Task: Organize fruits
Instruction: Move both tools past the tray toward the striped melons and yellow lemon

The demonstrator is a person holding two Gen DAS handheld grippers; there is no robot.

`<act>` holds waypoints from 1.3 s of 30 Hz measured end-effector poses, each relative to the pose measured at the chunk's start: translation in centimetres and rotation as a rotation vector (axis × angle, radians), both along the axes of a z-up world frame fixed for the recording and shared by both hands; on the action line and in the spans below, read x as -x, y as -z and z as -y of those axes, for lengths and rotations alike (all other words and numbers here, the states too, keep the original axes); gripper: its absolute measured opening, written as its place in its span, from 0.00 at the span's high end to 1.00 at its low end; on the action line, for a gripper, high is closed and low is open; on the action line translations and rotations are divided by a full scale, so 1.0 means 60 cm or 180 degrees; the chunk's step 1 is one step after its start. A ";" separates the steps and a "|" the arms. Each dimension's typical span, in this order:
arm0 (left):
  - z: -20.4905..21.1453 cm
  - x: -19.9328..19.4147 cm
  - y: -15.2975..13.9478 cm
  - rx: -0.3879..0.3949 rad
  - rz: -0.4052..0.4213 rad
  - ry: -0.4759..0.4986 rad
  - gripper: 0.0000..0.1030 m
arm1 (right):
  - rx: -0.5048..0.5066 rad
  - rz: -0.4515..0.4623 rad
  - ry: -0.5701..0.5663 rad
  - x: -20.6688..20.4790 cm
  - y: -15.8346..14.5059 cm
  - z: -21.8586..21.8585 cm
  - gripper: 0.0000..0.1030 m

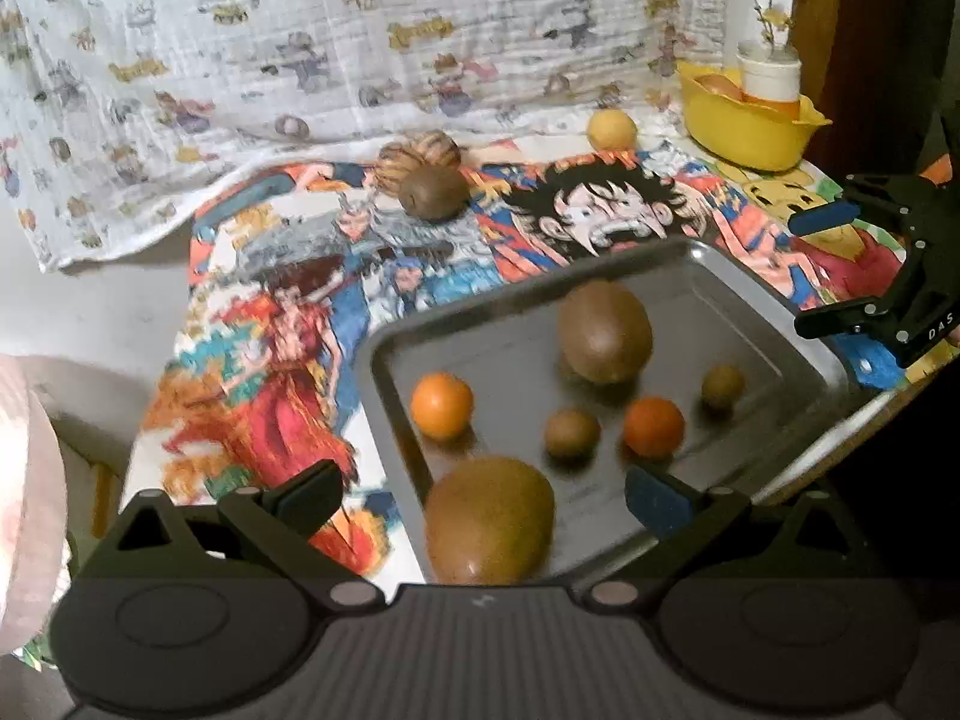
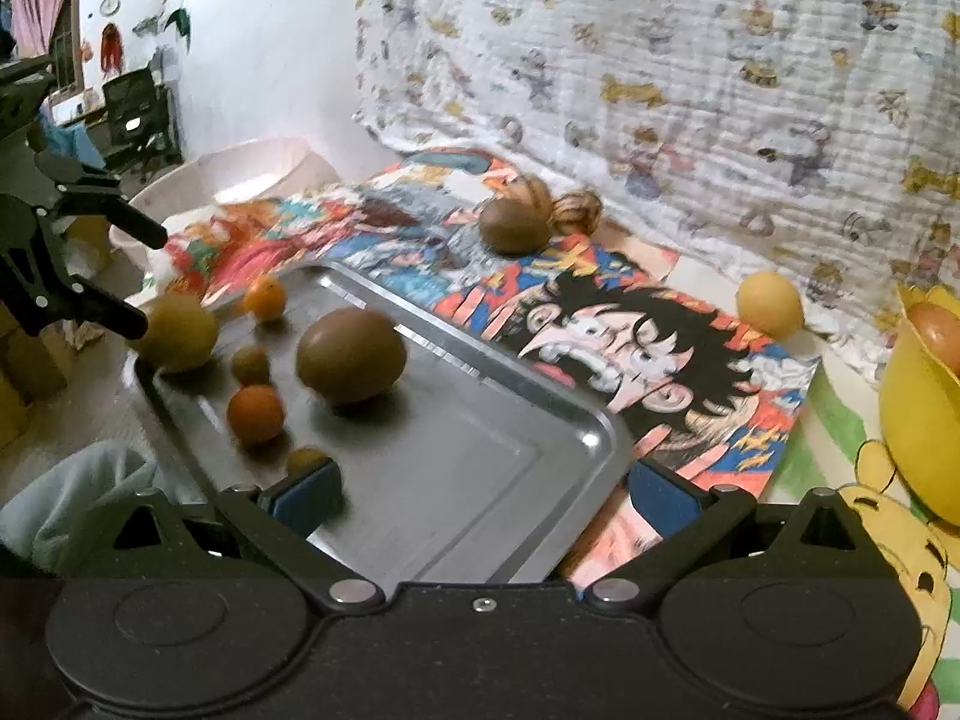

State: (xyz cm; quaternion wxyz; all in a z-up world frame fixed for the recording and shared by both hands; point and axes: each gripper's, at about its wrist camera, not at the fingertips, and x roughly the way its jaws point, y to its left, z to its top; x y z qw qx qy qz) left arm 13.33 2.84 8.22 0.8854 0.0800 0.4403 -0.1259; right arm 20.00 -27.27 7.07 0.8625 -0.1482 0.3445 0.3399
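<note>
A metal tray [image 1: 696, 312] [image 2: 468, 450] lies on a cartoon-print cloth. It holds two large kiwis [image 1: 603, 333] [image 1: 489, 519], two oranges [image 1: 441, 405] [image 1: 654, 427] and two small greenish fruits [image 1: 571, 433]. My left gripper [image 1: 483, 498] [image 2: 135, 273] is open, and the near large kiwi [image 2: 177, 333] rests on the tray between its fingers. Over the tray's right corner my right gripper [image 2: 483, 495] [image 1: 822, 270] is open and holds nothing. Off the tray, another kiwi [image 1: 433, 193] [image 2: 515, 225] and a yellow fruit [image 1: 611, 129] [image 2: 769, 303] sit on the cloth.
A yellow bowl [image 1: 744, 126] [image 2: 918, 420] with a round fruit and a white cup [image 1: 771, 75] stands at the back right. Striped brown nut-like things [image 1: 420, 159] lie behind the loose kiwi. A patterned sheet hangs behind. A white basin [image 2: 240, 180] sits off the table's left end.
</note>
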 end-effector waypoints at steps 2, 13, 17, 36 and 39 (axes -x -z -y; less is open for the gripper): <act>-0.001 -0.008 -0.003 -0.0029 0.0016 -0.0028 0.01 | -0.0034 0.0020 0.0029 -0.012 -0.001 -0.002 0.01; -0.019 -0.075 0.002 0.0137 0.0077 -0.0363 0.01 | -0.0129 -0.0034 0.0066 -0.076 0.019 -0.026 0.01; -0.016 -0.114 0.006 0.0172 0.0052 -0.0386 0.01 | -0.0114 -0.0043 -0.0001 -0.099 0.025 -0.039 0.01; -0.012 -0.296 0.019 0.0512 -0.0038 -0.0325 0.01 | 0.0332 0.0253 -0.0421 -0.227 -0.021 -0.083 0.01; -0.016 -0.318 0.027 0.0591 -0.0067 -0.0315 0.01 | 0.0398 0.0307 -0.0467 -0.246 -0.021 -0.088 0.01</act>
